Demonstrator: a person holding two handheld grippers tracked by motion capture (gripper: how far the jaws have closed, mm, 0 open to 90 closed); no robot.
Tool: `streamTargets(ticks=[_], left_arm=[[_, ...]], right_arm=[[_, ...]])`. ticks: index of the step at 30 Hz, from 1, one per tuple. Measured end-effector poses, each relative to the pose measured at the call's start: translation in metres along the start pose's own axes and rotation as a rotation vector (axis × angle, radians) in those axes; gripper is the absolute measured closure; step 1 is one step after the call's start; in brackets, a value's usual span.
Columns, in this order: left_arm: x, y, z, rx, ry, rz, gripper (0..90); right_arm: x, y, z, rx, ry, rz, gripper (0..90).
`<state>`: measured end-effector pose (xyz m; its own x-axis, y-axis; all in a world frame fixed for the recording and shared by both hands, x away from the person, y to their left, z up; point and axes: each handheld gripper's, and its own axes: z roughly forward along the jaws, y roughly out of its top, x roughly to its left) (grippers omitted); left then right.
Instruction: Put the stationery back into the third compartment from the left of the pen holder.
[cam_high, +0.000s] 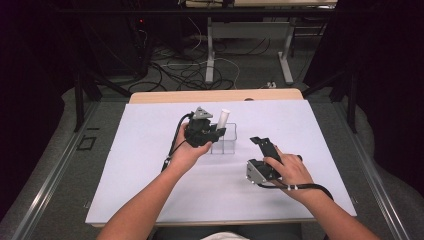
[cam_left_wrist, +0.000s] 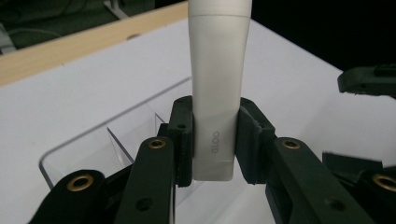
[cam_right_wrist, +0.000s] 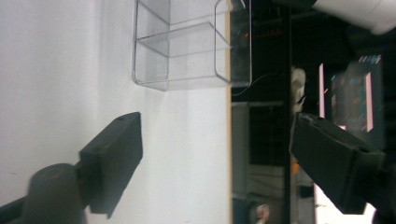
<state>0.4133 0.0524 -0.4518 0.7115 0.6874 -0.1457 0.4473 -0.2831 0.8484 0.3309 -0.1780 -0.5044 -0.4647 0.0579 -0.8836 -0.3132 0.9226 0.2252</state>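
Above clear organizer (cam_high: 226, 145), left hand-held gripper (cam_high: 216, 131) clamping upright white tube (cam_high: 223, 118)

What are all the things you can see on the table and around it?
White tube: one, white, held upright above the clear box.
Clear divided box: one, see-through plastic, middle of the table.
Table top: one, pale white sheet with a wooden edge at the far side.
Desk legs: two, light grey, on the floor beyond the table.
Cables: a tangle, black and white, on the floor beyond the table.
Left gripper: one, black, jaws clamped on the tube near its lower end.
Right gripper: one, black, jaws apart with nothing between them, right of the box.
Person's hands: two, each holding a gripper, reaching in from the near edge.
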Motion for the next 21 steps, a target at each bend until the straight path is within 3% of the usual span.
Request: streamTargets(ticks=[1,2,3,4,6,7,8,14,17,21], left_arm=[[0.001,0.001,0.0,-0.016,0.001,0.001,71.1],[0.002,0.001,0.0,-0.023,0.0,-0.003,71.1],[0.002,0.001,0.0,-0.03,0.001,-0.008,71.0],[0.003,0.001,0.001,-0.042,0.006,-0.013,71.0],[0.004,0.001,0.003,-0.05,0.009,-0.012,71.0],[0.004,0.001,0.004,-0.052,0.011,-0.014,71.0],[0.004,0.001,0.005,-0.055,0.012,-0.02,71.0],[0.006,0.001,0.012,-0.091,0.013,-0.043,71.0],[0.004,-0.001,0.016,-0.112,0.01,-0.073,71.1],[0.003,-0.003,0.022,-0.113,0.012,-0.072,71.0]], right_arm=[[-0.002,-0.001,0.0,0.017,0.018,0.021,14.1],[0.0,-0.004,0.002,0.005,0.028,0.087,12.3],[-0.002,-0.004,-0.002,0.072,0.063,0.115,10.1],[-0.004,-0.006,0.0,0.065,0.067,0.128,8.6],[0.001,-0.012,0.003,0.033,0.062,0.277,5.8],[0.002,-0.013,0.004,0.035,0.062,0.328,4.6],[0.0,-0.014,0.004,0.039,0.058,0.322,3.7],[-0.001,-0.025,0.003,0.003,0.015,0.548,0.0],[0.0,-0.03,0.002,0.008,0.008,0.611,0.0],[-0.001,-0.035,0.002,-0.007,0.007,0.717,0.0]])
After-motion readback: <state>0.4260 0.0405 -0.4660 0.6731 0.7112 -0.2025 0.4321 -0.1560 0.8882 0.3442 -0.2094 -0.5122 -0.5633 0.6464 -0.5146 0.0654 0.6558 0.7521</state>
